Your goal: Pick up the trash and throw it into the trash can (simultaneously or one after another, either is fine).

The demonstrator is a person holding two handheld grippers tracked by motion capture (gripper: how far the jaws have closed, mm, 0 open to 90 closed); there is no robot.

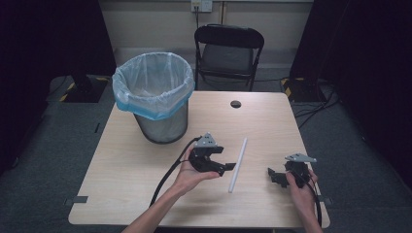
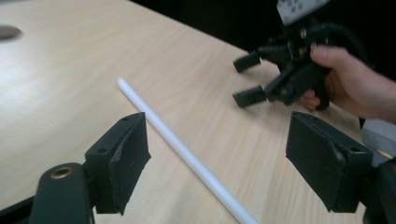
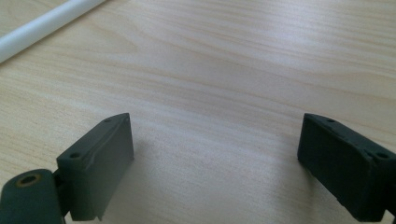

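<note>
A long white tube lies flat on the wooden table, running from near to far. My left gripper is open just left of the tube's middle, jaws pointing at it. In the left gripper view the tube runs diagonally between and beyond the two wide-apart jaws of the left gripper. My right gripper is open to the right of the tube, held in a hand, with nothing between its jaws. The right gripper faces bare table, with the tube at the top left.
A wire bin lined with a pale blue bag stands at the table's back left. A cable hole sits near the far edge. A black folding chair stands behind the table. The right gripper shows in the left gripper view.
</note>
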